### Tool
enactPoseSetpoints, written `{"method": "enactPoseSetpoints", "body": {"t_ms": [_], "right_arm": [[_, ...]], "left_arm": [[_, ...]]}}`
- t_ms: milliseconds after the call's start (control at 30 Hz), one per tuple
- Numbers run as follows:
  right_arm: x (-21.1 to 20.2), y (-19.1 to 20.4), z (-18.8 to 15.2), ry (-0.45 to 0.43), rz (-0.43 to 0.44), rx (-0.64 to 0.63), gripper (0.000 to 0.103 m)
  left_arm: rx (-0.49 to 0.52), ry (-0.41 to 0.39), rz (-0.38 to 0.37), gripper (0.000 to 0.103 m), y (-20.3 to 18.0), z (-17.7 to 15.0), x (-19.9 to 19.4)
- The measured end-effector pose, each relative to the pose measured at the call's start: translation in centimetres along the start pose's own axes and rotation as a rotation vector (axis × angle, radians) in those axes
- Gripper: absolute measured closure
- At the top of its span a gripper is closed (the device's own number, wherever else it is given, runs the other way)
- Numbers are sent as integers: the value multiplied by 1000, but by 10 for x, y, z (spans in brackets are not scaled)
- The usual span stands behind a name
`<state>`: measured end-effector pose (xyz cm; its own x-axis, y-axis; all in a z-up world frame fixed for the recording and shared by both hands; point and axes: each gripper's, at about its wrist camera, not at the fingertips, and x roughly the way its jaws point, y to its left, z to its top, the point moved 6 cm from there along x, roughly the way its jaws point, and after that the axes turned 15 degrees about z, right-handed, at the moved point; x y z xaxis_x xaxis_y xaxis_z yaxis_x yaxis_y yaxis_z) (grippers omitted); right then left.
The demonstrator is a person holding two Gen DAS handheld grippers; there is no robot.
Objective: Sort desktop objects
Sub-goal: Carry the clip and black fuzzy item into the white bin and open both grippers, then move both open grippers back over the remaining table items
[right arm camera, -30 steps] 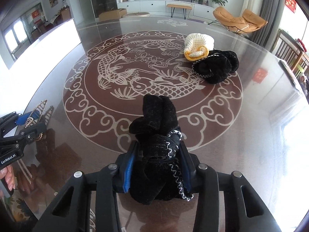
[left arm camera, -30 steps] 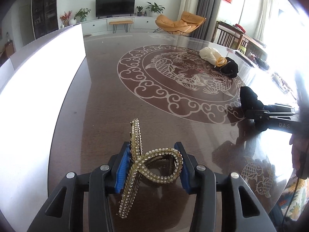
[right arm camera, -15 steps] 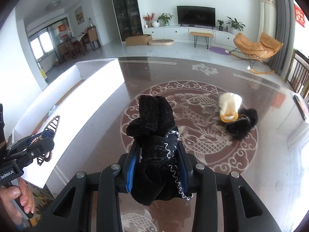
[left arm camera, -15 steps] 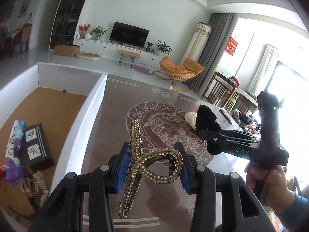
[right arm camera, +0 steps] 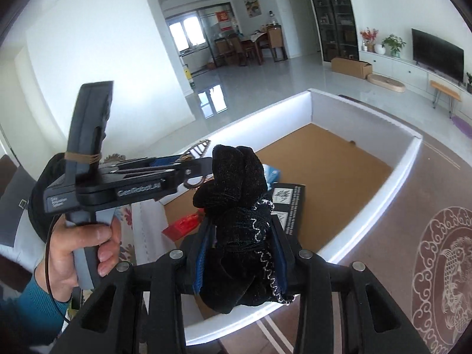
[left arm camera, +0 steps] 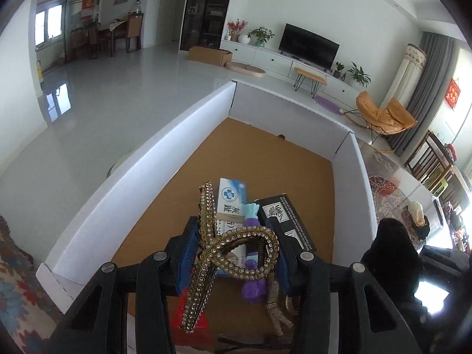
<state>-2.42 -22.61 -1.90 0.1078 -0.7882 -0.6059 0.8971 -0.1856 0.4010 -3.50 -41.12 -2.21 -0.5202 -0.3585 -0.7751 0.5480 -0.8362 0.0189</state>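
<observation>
Right gripper (right arm camera: 240,253) clamps black glove (right arm camera: 239,230) above white box (right arm camera: 392,183).

Your left tool (left arm camera: 236,253) and its jewelled hair clip (left arm camera: 212,250) hide most of the purple item (left arm camera: 253,289) and the red pack (left arm camera: 188,318) in the white box (left arm camera: 141,177). The black sock (right arm camera: 244,230) covers your right tool's pads.

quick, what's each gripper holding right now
Left gripper: shut on the hair clip, above the box.
Right gripper: shut on the black sock.
</observation>
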Motion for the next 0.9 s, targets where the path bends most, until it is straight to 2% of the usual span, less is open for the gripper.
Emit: {"method": "enactPoseSetpoints", "body": {"t_ms": [133, 167, 200, 267, 367, 433, 467, 500, 600, 667, 733, 833, 867, 900], "right_arm": [[51, 11, -17, 121, 20, -29, 63], [58, 11, -21, 144, 9, -34, 56], [62, 11, -24, 155, -6, -44, 43], [55, 9, -27, 132, -22, -62, 25], [23, -2, -22, 52, -28, -64, 22], [-7, -8, -20, -26, -51, -67, 20], [-23, -13, -23, -72, -80, -68, 15], [-40, -20, -26, -117, -116, -65, 9], [-88, -56, -55, -210, -245, -10, 3], [-116, -90, -88, -222, -344, 69, 3], [-146, -129, -130, -197, -452, 172, 3], [-191, -176, -194, -163, -572, 334, 3], [-211, -186, -213, -162, -608, 372, 3], [-230, -194, -228, -158, -646, 403, 3]], "left_arm": [[-5, 52, 107, 57, 10, -12, 24], [-8, 52, 117, 52, 11, -13, 25], [-15, 50, 124, 38, 13, -15, 25], [-38, 29, 141, 18, 13, -15, 21], [-47, -18, 133, 17, 3, -13, 8], [-32, -60, 106, 17, -14, -11, -5], [-18, -83, 92, 17, -25, -12, -13], [0, -105, 72, 17, -38, -12, -23], [76, -155, -27, 17, -89, -19, -52], [139, -179, -101, 16, -127, -29, -72], [203, -191, -182, 16, -169, -42, -91], [297, -160, -295, 8, -229, -70, -102], [319, -146, -316, 4, -247, -81, -101], [341, -132, -321, 4, -264, -92, -97]]}}
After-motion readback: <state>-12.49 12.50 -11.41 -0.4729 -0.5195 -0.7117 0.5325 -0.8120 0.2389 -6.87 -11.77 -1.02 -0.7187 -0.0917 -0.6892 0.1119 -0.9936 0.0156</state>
